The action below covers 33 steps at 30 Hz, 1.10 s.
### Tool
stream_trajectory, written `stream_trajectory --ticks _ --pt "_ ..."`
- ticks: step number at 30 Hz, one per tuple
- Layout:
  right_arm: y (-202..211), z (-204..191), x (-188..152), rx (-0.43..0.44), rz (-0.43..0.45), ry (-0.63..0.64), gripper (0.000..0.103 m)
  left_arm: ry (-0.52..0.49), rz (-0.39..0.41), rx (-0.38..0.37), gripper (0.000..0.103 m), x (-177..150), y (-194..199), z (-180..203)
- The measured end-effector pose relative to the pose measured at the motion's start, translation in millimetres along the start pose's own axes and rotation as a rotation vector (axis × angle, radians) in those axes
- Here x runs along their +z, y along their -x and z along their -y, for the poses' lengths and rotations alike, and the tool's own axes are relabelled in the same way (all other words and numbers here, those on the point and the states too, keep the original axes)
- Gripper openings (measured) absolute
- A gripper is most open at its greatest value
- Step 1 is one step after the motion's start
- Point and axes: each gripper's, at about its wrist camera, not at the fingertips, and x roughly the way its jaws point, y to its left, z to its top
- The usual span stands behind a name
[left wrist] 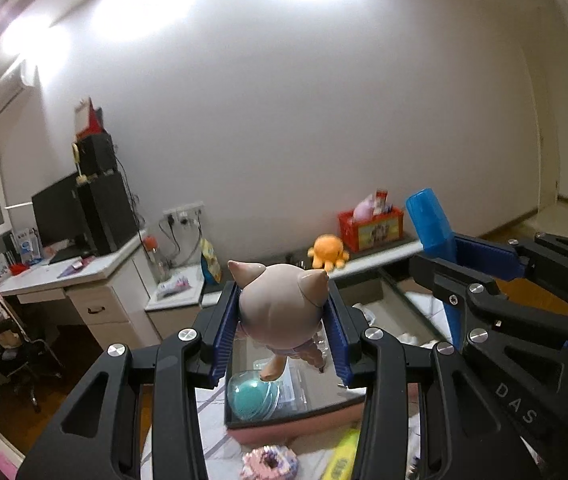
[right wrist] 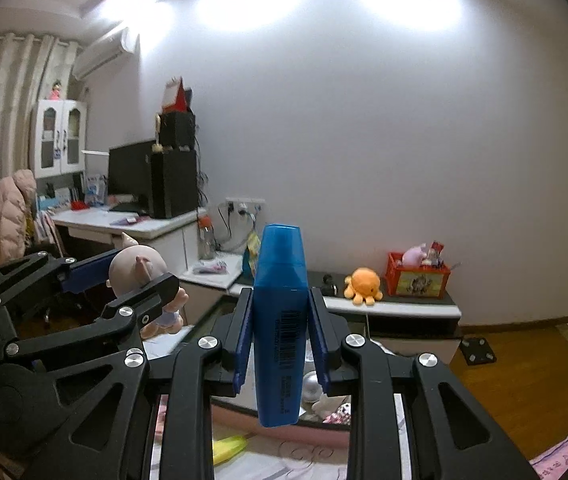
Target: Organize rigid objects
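**Both hands loaded, above the pink box**

Left wrist view: left gripper (left wrist: 284, 328) clamped on pig figurine (left wrist: 282, 304), upright, head up, feet hanging above the pink box (left wrist: 303, 420); box lies straight below and ahead, teal ball (left wrist: 254, 396) in its near-left corner. Right gripper (left wrist: 449, 276) close on the right.

Right wrist view: right gripper (right wrist: 281, 338) pinching blue highlighter (right wrist: 280, 320), long axis vertical, cap up. Box below; yellow highlighter (right wrist: 230, 446) lies outside the near edge. Room for lowering looks open.

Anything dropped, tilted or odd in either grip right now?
Nothing stands out. The left hand-held gripper holds the toy figure by its head, and the right hand-held gripper holds the blue highlighter upright.
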Motion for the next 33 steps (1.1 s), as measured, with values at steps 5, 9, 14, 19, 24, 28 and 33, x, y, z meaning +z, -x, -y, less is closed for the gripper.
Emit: stream_trajectory --ticks 5,9,14,19,24,28,33 --pt "-62 17 -18 -0.030 -0.121 -0.025 0.027 0.005 -0.122 -0.045 0.041 -16 -74 7" --pt "-104 28 -45 -0.017 -0.233 -0.033 0.027 0.005 -0.221 -0.068 0.041 -40 -119 15" --pt "-133 37 -68 0.025 -0.334 -0.054 0.027 0.005 -0.266 -0.044 0.043 -58 -141 21" --pt "-143 47 -71 0.042 -0.357 -0.103 0.028 -0.010 -0.255 0.003 0.064 -55 -140 18" --pt "-131 59 -60 0.005 -0.320 -0.150 0.064 0.053 -0.220 0.032 0.083 -45 -120 -4" --pt "-97 65 -47 0.012 -0.259 -0.188 0.085 0.103 -0.156 0.041 0.103 -36 -84 -20" --pt "-45 51 -29 0.039 -0.189 -0.164 0.085 0.132 -0.084 0.019 0.103 -31 -21 -28"
